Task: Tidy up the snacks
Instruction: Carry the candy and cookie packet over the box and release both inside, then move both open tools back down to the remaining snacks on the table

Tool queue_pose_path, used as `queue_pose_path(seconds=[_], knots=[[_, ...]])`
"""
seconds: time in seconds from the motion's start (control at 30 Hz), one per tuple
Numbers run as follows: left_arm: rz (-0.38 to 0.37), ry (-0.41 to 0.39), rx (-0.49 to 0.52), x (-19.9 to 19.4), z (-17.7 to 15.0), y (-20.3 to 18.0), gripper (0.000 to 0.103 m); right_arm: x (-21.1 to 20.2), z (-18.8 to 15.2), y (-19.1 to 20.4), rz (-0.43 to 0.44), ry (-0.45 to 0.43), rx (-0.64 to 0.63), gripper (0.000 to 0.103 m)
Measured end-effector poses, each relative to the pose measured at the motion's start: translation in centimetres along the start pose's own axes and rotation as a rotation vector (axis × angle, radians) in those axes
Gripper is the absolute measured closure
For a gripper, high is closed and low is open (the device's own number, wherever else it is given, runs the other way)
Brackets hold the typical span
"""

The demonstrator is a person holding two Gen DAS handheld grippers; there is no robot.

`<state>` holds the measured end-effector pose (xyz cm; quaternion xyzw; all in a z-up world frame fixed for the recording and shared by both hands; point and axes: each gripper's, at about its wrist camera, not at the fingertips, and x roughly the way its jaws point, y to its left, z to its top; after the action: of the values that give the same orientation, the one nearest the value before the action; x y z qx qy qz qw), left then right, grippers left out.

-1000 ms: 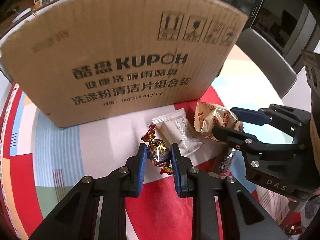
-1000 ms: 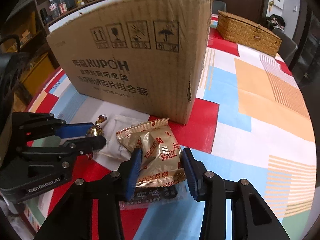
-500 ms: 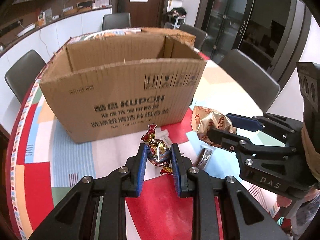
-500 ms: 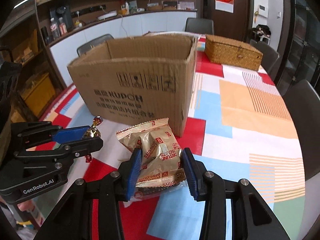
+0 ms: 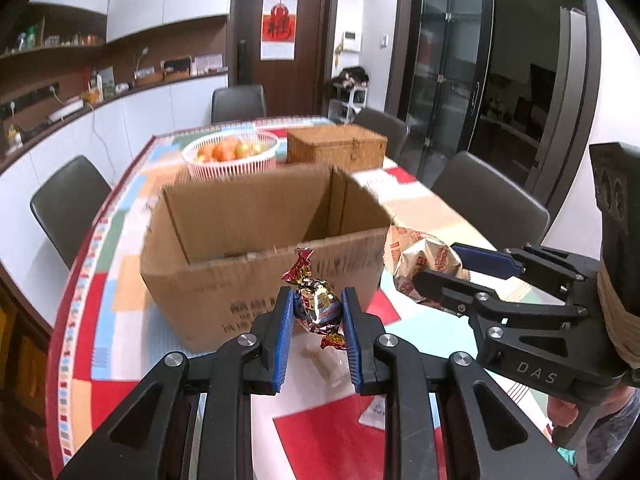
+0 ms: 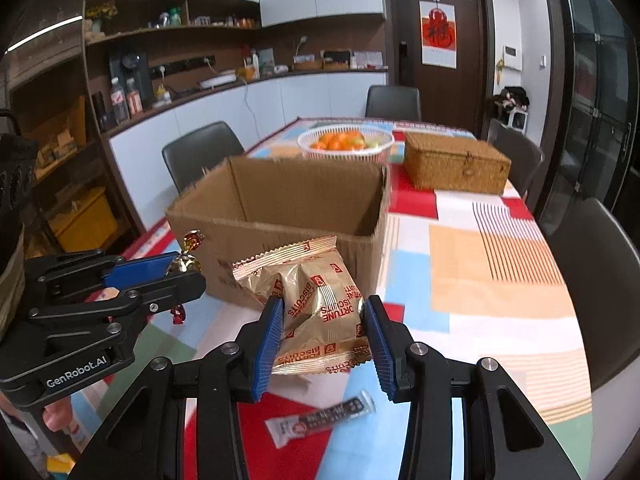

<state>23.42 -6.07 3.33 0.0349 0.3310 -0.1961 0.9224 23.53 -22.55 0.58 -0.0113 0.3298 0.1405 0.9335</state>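
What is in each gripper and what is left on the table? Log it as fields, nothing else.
left gripper: shut on the foil-wrapped candy, held above the table
right gripper: shut on the gold biscuit packet
cardboard box: open top, just beyond both grippers
on the tablecloth: dark snack bar below the right gripper; white wrapped snack below the left
far end of table: fruit basket, wicker box

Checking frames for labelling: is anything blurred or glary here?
Left wrist view: cardboard box rim and fruit basket smeared, foil candy sharp with glints. Right wrist view: biscuit packet crisp, box soft; both bow outward, corners black.
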Motion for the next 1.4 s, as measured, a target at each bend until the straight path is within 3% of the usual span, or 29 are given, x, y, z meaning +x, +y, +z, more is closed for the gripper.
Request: queue_pose_path(seconds=[0.27,0.57,0.97,1.4], knots=[[0.015,-0.076,0.016,-2.0,2.7,0.6,0.078,-1.0,2.6,1.0,0.013,-0.075,-0.017,0.06],[0.049,-0.107,-0.008,-1.5,4.8,2.6,0.078,-0.3,5.7,1.4,0.009,-0.12,-0.028,0.06],[0.058,-0.052,-0.038,2.1,6.7,5.4,0.079,2.8,8.8,1.6,-0.024,-0.103,-0.054,0.06],[0.084,0.059,-0.056,7.0,6.7,8.0,0.078,7.2,9.8,1.7,-0.04,-0.012,-0.053,0.06]])
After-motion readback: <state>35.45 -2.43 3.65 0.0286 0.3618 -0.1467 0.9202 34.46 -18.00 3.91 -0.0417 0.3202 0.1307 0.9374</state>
